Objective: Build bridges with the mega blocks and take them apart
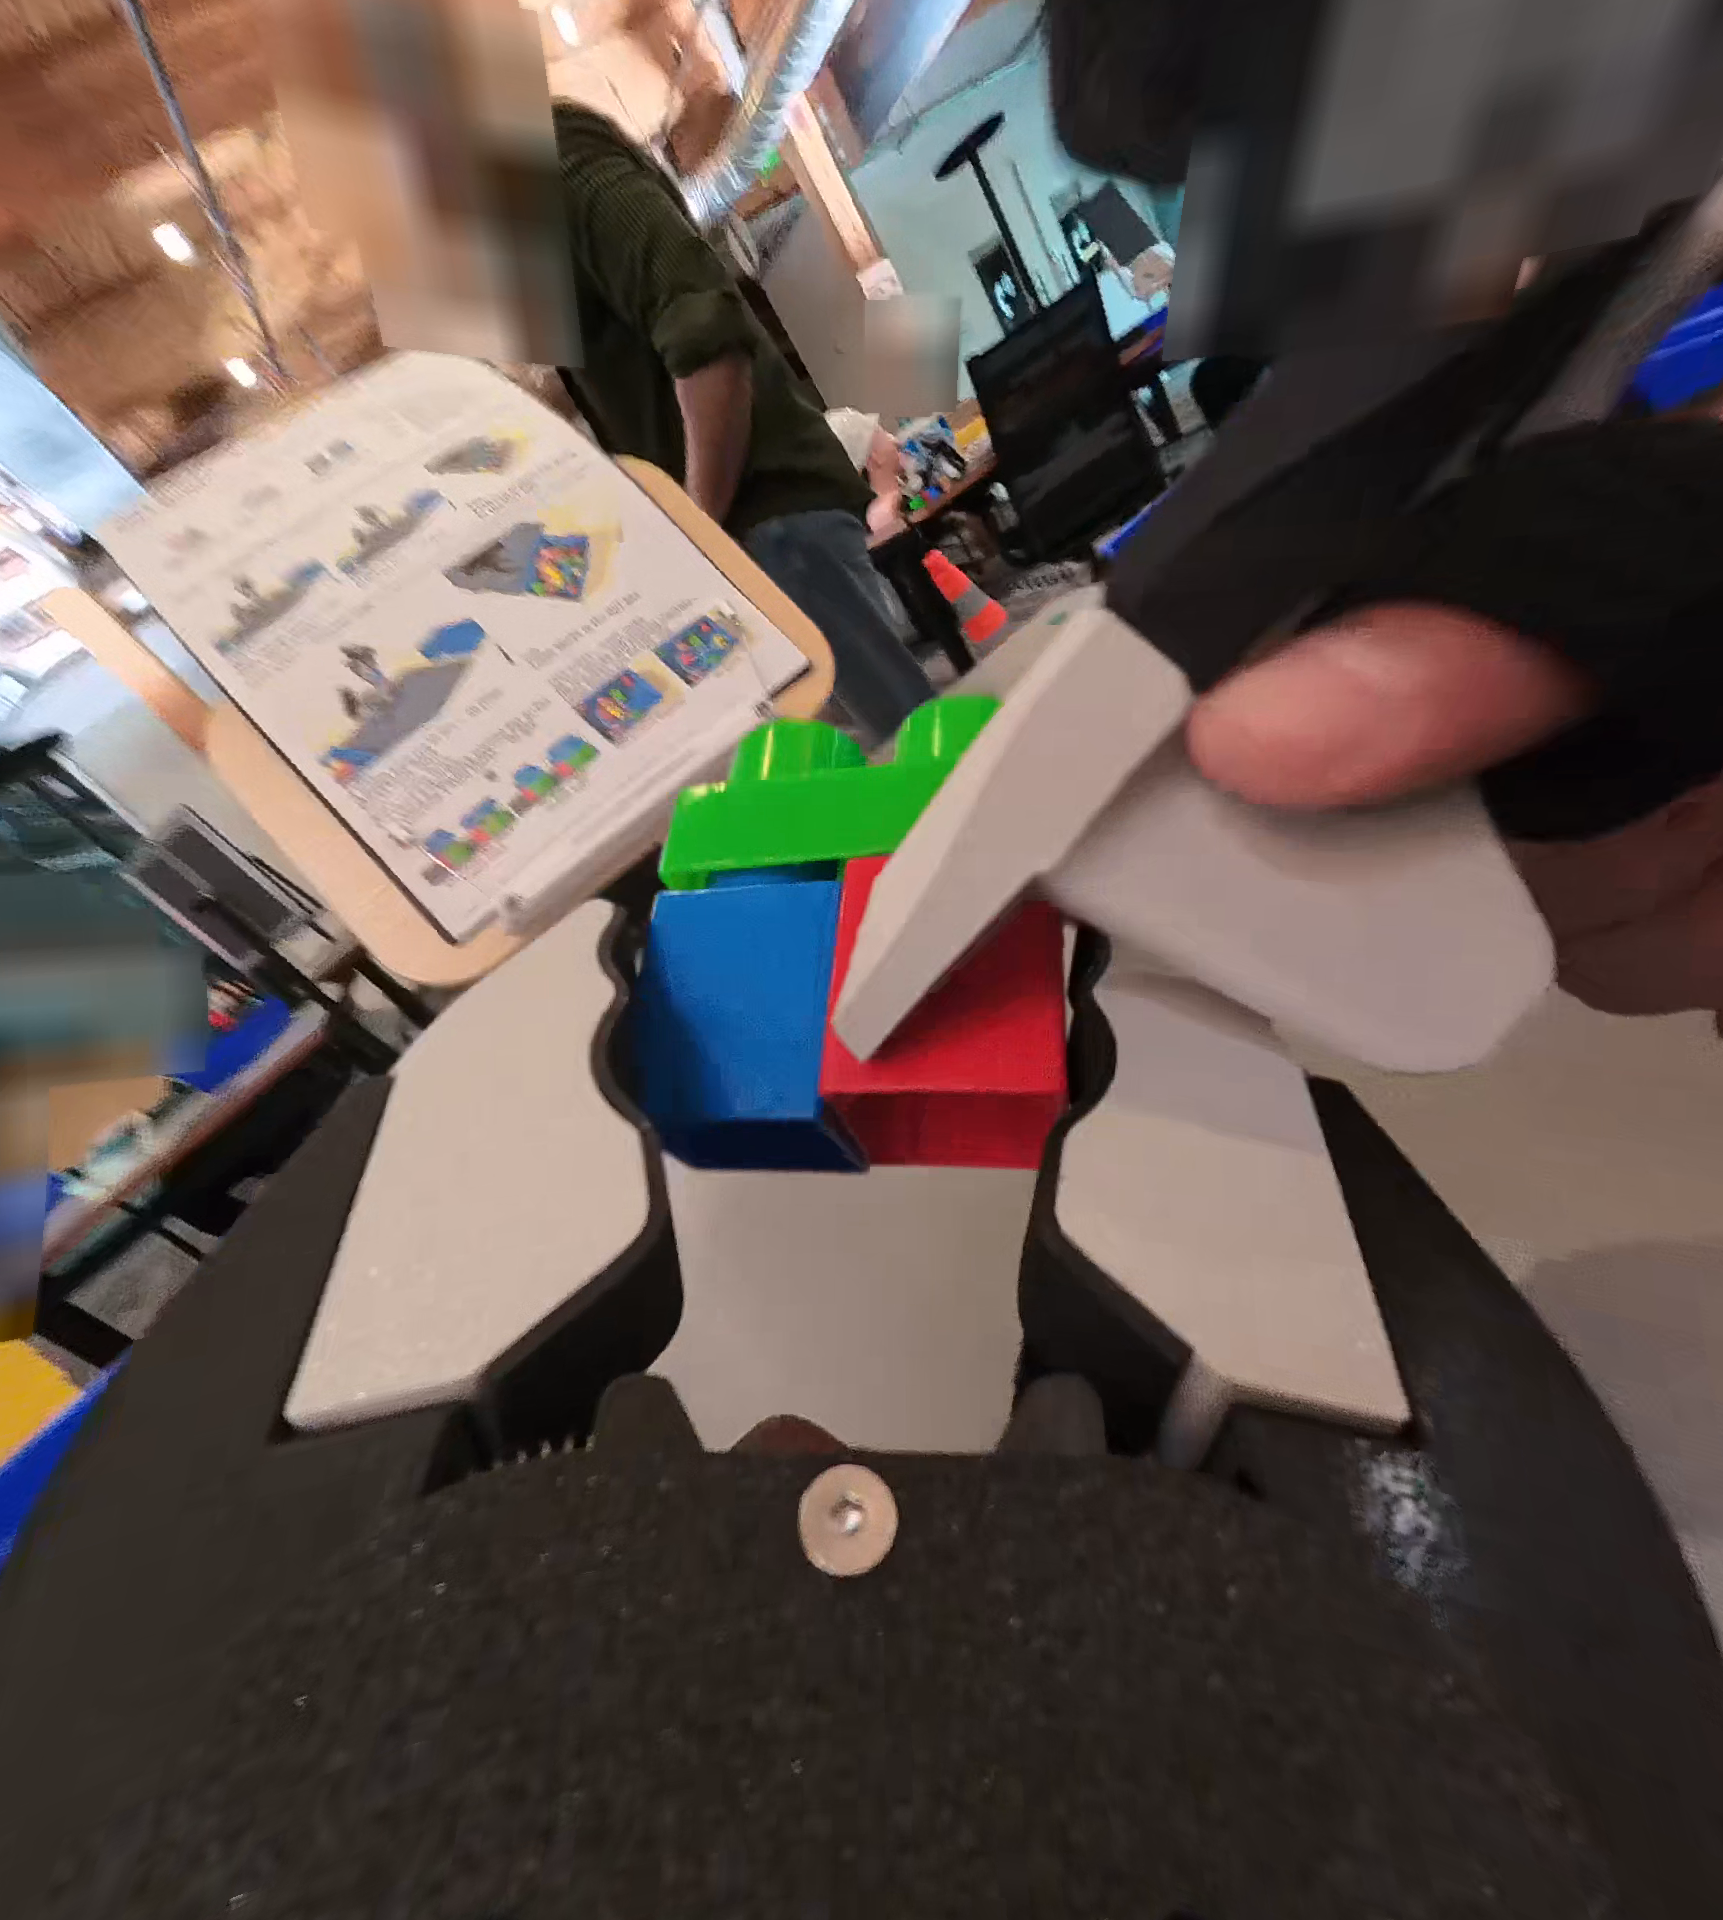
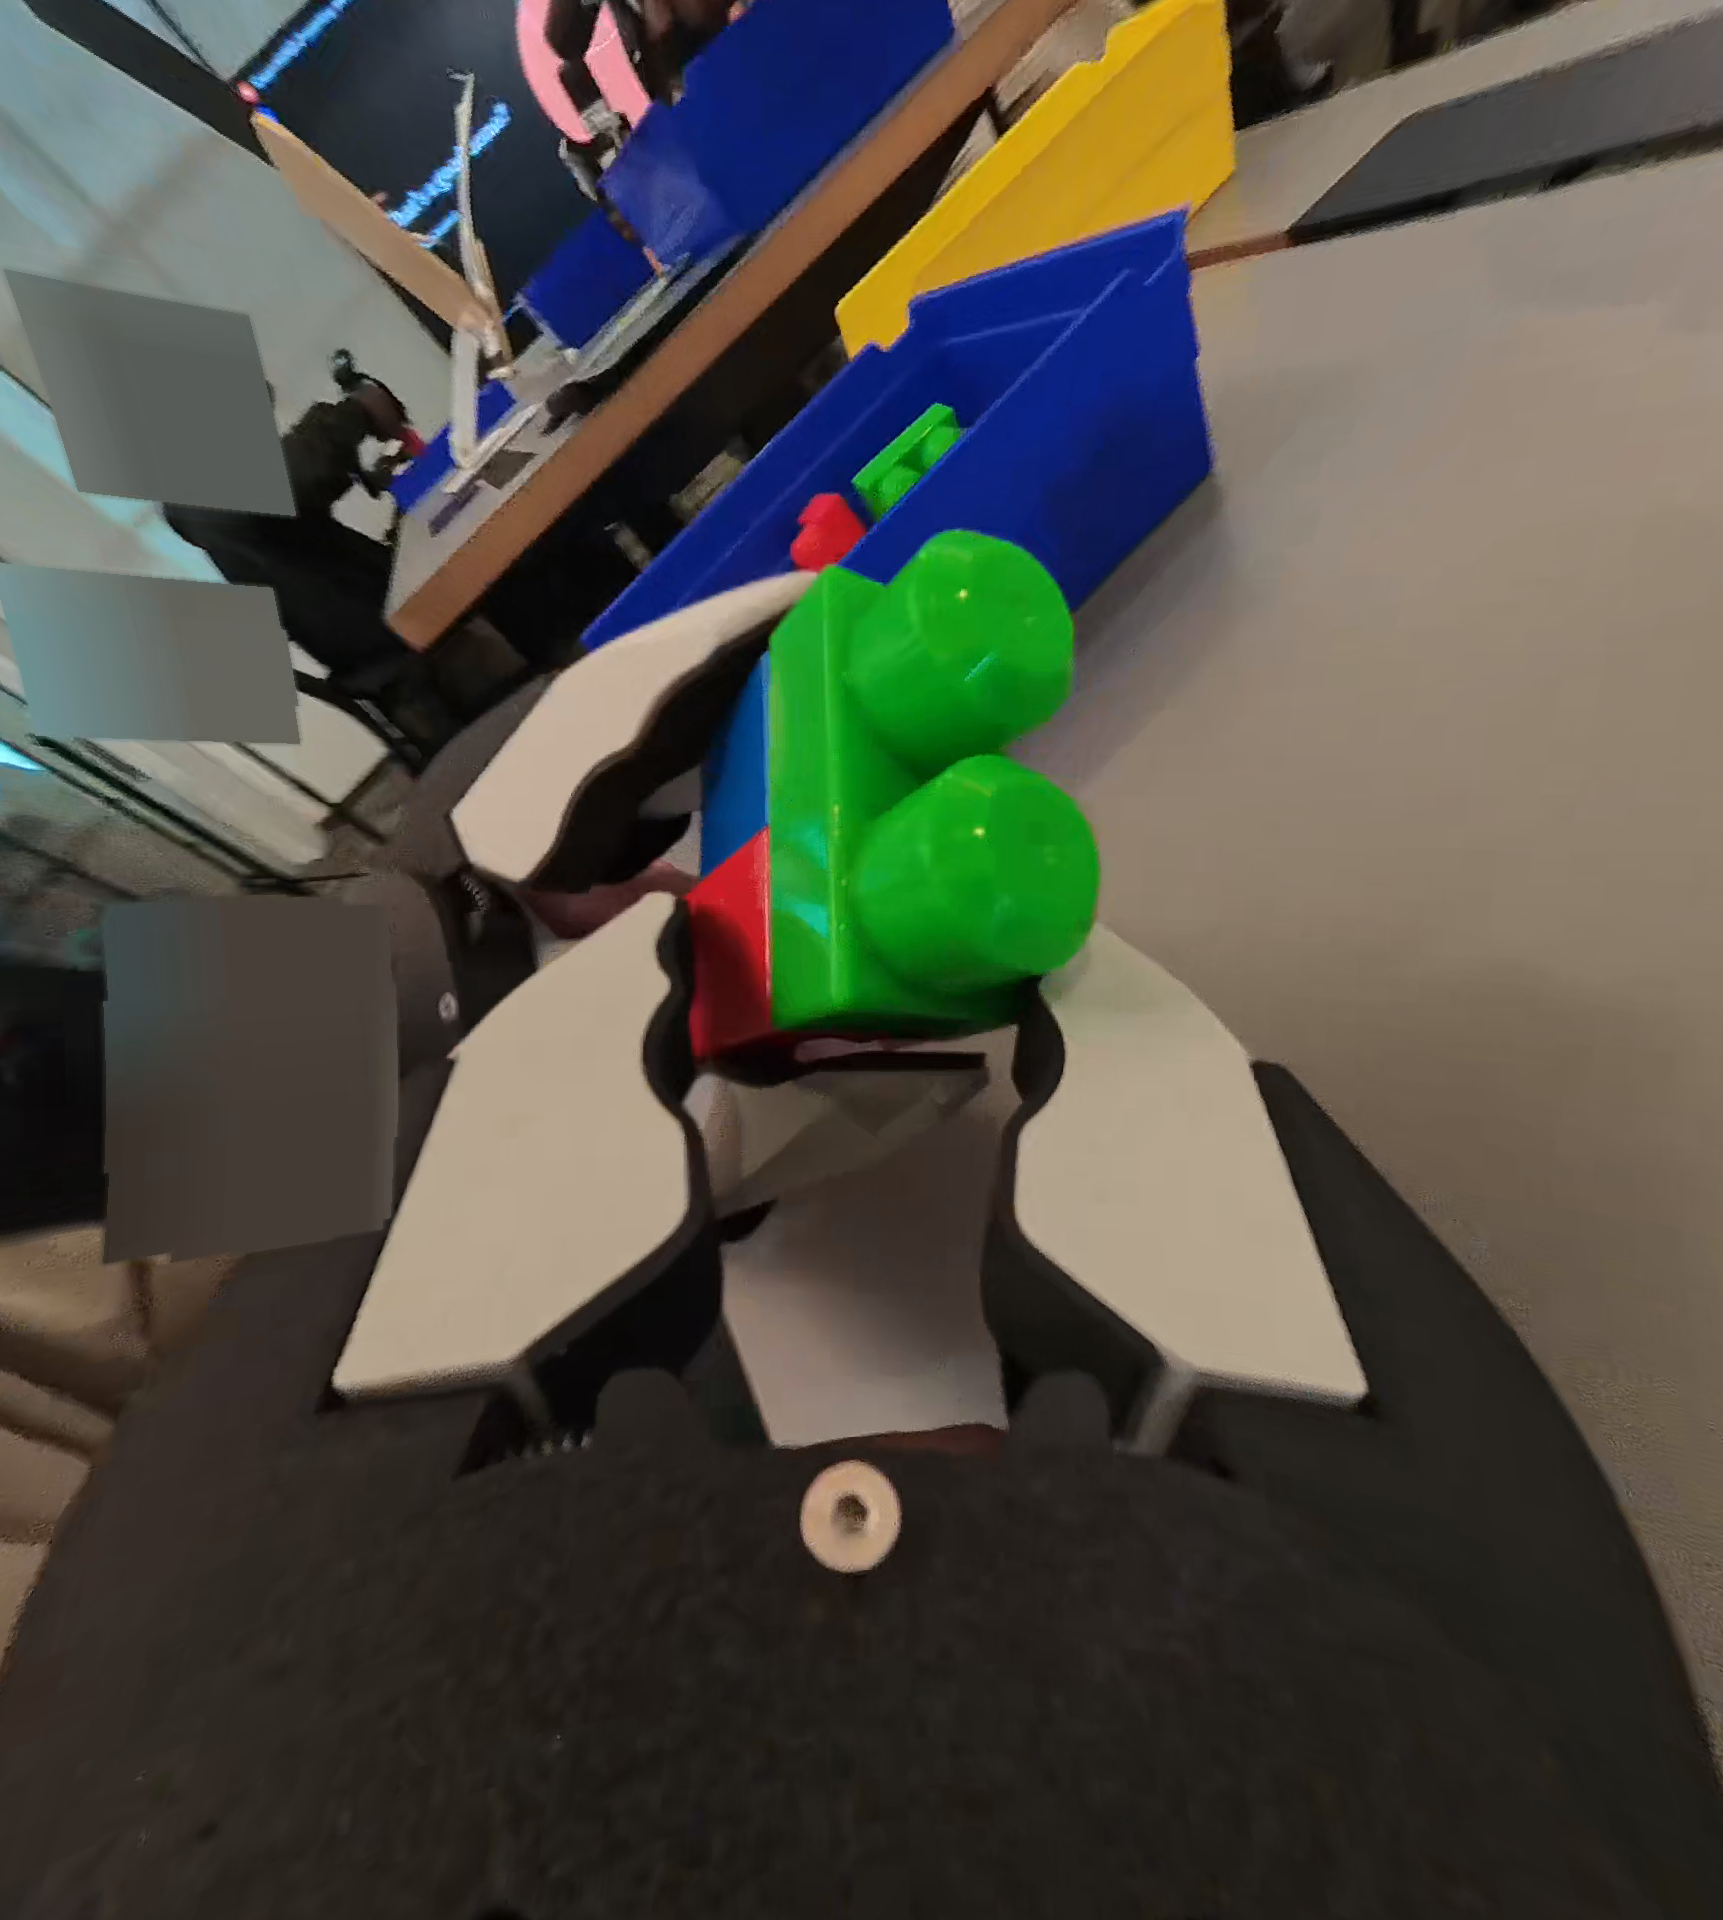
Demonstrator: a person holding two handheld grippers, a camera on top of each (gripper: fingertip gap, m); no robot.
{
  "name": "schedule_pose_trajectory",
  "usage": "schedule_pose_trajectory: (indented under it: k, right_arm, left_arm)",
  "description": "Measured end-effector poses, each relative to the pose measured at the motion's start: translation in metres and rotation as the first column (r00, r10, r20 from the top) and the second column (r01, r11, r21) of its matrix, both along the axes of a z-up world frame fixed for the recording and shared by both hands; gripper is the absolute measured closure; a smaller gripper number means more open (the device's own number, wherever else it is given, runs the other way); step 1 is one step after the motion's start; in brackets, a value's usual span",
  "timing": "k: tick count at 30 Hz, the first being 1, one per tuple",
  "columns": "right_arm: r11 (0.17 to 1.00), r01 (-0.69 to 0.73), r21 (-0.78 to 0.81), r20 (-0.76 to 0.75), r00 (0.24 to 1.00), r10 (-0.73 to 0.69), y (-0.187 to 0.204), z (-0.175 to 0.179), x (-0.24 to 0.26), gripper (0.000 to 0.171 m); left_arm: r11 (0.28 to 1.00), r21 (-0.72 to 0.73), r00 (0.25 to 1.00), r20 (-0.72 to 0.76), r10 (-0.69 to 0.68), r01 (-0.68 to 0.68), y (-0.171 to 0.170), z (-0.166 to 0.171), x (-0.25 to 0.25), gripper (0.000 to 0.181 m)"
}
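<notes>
Across the lower half of both wrist views spreads the black body of each gripper, its pale fingers reaching up to the frame's centre. At the centre of the left wrist view, the left gripper (image 1: pixel 852 1023) is clamped on a small bridge of mega blocks: a blue block (image 1: pixel 737 1023) and a red block (image 1: pixel 971 1081) sit side by side between its fingers, touching both. A green block (image 1: pixel 784 821) with two studs caps them, above the fingertips. From the right edge, a gloved hand (image 1: pixel 1563 727) brings the right gripper's pale finger (image 1: pixel 982 831) slanting across the red block and against the green one.

At the centre of the right wrist view, the right gripper (image 2: pixel 841 1013) is closed on the green block (image 2: pixel 867 831), studs pointing right. Behind it, in the upper middle, a blue bin (image 2: pixel 1096 416) on the grey table (image 2: pixel 1511 727) holds a loose green piece (image 2: pixel 904 457) and red piece (image 2: pixel 826 525). A yellow bin (image 2: pixel 1065 156) stands just beyond.
</notes>
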State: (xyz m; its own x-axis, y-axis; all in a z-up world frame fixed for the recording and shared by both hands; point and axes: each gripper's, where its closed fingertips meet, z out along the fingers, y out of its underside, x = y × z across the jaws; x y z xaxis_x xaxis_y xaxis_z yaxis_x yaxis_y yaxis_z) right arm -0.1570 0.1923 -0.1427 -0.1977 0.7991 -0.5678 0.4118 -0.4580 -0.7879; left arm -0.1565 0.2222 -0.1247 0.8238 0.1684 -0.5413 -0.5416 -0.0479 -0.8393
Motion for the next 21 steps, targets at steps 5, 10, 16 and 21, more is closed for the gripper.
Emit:
schedule_pose_trajectory:
  k: [5,10,16,21]
  right_arm:
    - [0.982,-0.112,-0.152,0.010,0.993,0.115,-0.012,-0.005,-0.003,0.094]
    - [0.971,-0.159,-0.181,-0.015,0.987,0.158,-0.012,-0.003,-0.004,0.096]
    - [0.968,-0.171,-0.182,-0.104,0.983,0.154,-0.001,0.002,-0.005,0.102]
    - [0.975,-0.184,-0.126,-0.079,0.981,0.175,-0.001,-0.006,-0.003,0.130]
  left_arm:
    - [0.998,0.059,0.995,-0.100,-0.006,0.012,0.000,0.009,0.012,0.111]
    - [0.997,0.073,0.994,-0.104,-0.019,0.026,0.000,0.013,0.011,0.111]
    - [1.000,0.023,0.991,-0.132,-0.017,0.020,0.005,0.001,0.006,0.105]
    - [1.000,-0.029,0.992,-0.125,-0.013,0.010,0.013,-0.013,0.009,0.093]
